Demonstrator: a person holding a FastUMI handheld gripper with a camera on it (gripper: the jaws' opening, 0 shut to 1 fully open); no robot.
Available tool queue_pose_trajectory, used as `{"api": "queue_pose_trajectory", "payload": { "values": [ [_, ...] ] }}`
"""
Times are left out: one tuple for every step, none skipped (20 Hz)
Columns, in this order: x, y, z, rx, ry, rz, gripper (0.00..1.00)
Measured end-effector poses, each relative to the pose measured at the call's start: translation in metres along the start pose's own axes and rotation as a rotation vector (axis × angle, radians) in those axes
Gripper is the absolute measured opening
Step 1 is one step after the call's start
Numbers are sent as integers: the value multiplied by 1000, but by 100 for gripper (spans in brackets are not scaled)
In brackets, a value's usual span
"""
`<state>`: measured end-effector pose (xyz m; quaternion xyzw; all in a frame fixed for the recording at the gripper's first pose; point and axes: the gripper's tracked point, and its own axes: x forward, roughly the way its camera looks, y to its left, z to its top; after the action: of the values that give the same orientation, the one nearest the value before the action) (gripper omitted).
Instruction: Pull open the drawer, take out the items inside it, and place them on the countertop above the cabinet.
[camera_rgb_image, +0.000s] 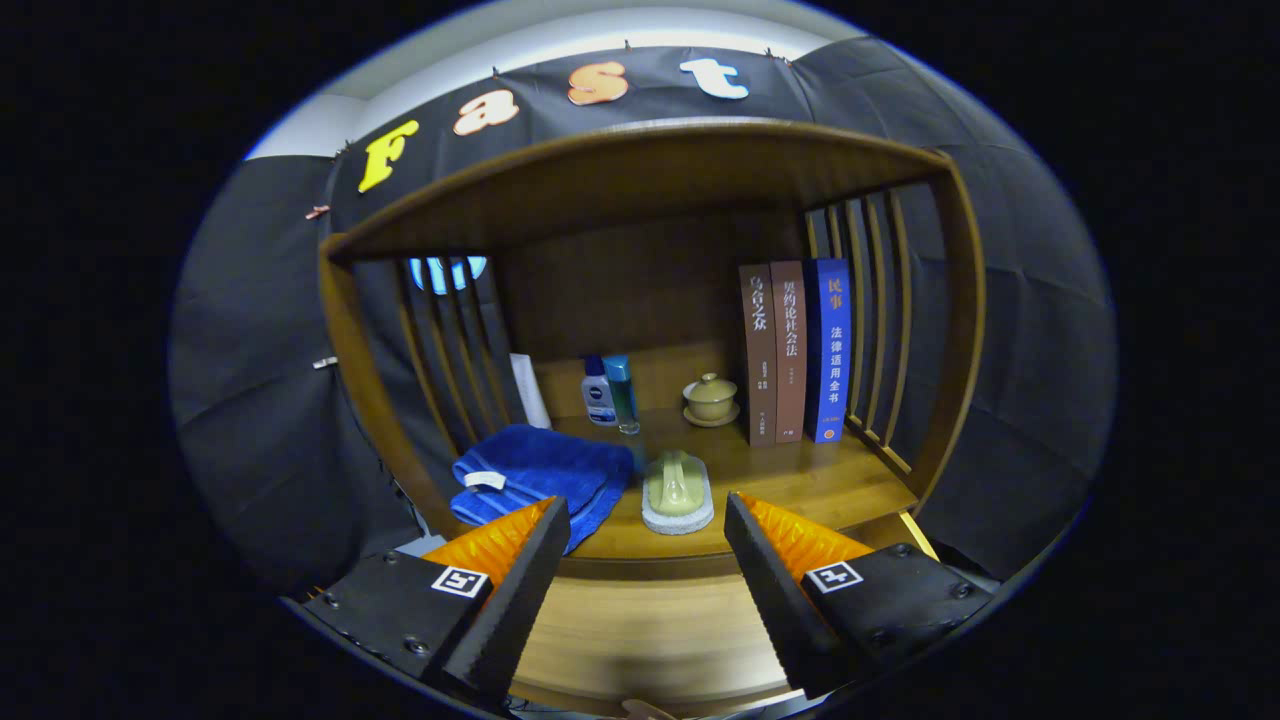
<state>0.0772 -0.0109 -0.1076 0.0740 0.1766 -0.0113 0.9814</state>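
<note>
My gripper (645, 520) is open, its fingers spread wide with nothing between them. Just beyond the fingertips lies the wooden countertop (800, 480) of the cabinet. On it, ahead of the gap between the fingers, sits a pale green handled brush (677, 492) on its white base. A folded blue towel (535, 475) lies just past the left finger, partly hidden by it. Below the countertop's front edge, between the fingers, I see a light wooden panel (640, 630); I cannot tell whether it is the drawer front or an open drawer.
At the back of the shelf stand two small bottles (610, 392), a lidded ceramic cup (711, 399) on a saucer and three upright books (795, 350). Slatted wooden sides (880, 330) and a wooden top (640, 170) enclose the shelf.
</note>
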Motion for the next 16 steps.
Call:
{"api": "queue_pose_trajectory", "payload": {
  "values": [
    [-14, 0, -7, 0, -22, 3, 100],
    [-27, 1, -14, 0, -41, 9, 99],
    [-39, 1, -21, 0, -64, 13, 99],
    [-50, 1, -29, 1, -84, 22, 99],
    [-61, 2, -39, 2, -97, 29, 99],
    [-71, 2, -52, 6, -105, 38, 99],
    [-80, 0, -64, 9, -110, 41, 99],
    [-88, -3, -76, 11, -111, 37, 99],
    [-94, -7, -88, 10, -115, 31, 99],
    [-99, -10, -99, 6, -113, 21, 99],
    [-104, -14, -114, 0, -107, 14, 99],
    [-107, -16, -127, -5, -97, 10, 99],
    [-109, -19, -140, -6, -86, 4, 99],
    [-111, -23, -152, -3, -75, -2, 99],
    [-112, -26, -163, 2, -64, -8, 99],
    [-112, -28, -173, 11, -55, -13, 99]
  ]
}}
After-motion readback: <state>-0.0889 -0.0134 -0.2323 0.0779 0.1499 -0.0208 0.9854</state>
